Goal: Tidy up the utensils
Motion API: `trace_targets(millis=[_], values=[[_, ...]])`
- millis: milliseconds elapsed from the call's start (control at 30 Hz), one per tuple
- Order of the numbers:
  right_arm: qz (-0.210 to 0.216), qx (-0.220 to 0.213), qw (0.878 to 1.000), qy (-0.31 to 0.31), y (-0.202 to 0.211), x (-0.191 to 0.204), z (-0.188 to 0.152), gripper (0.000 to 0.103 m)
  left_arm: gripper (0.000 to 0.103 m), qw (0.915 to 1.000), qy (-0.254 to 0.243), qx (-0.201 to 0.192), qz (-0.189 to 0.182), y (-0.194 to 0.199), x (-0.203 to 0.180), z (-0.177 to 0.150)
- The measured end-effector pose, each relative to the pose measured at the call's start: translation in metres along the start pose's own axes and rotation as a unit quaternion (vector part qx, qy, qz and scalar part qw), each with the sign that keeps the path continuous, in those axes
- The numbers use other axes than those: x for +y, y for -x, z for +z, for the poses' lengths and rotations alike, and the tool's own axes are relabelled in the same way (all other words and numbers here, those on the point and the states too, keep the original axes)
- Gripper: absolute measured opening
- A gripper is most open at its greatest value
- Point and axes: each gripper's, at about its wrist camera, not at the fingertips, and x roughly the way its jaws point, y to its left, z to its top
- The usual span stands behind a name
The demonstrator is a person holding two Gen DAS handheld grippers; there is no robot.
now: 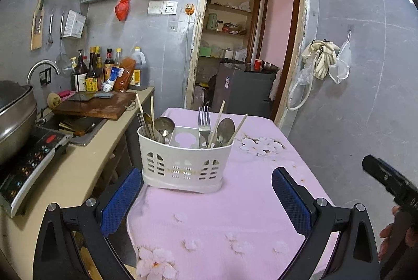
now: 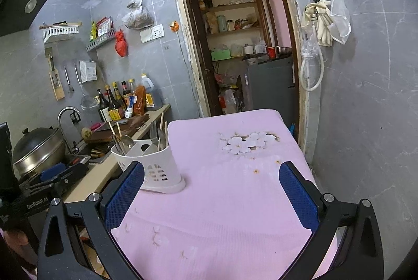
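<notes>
A white plastic utensil caddy (image 1: 183, 162) stands on the pink floral tablecloth (image 1: 235, 214). Its left compartment holds a ladle-like spoon (image 1: 164, 125) and several other utensils; its right compartment holds a fork (image 1: 204, 120), a spoon (image 1: 225, 129) and chopsticks (image 1: 216, 123). My left gripper (image 1: 206, 191) is open and empty, just in front of the caddy. My right gripper (image 2: 211, 191) is open and empty over the table, with the caddy (image 2: 154, 165) beyond its left finger. The right gripper's body (image 1: 386, 180) shows at the edge of the left wrist view.
A counter (image 1: 78, 170) at the left carries an induction cooker (image 1: 28, 170), a steel pot (image 1: 13, 118), a sink with a tap (image 1: 43, 68), a wooden cutting board (image 1: 96, 105) and sauce bottles (image 1: 104, 71). An open doorway (image 1: 243, 45) is behind the table.
</notes>
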Motion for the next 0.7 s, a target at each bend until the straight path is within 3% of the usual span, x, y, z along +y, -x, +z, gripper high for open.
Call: trace_targets(millis=[700], values=[[-0.01, -0.009, 1.0, 0.004, 0.021, 0.005, -0.008, 0.102, 0.102, 0.9998, -0.002, -0.02, 0.007, 0.026, 0.001, -0.011]])
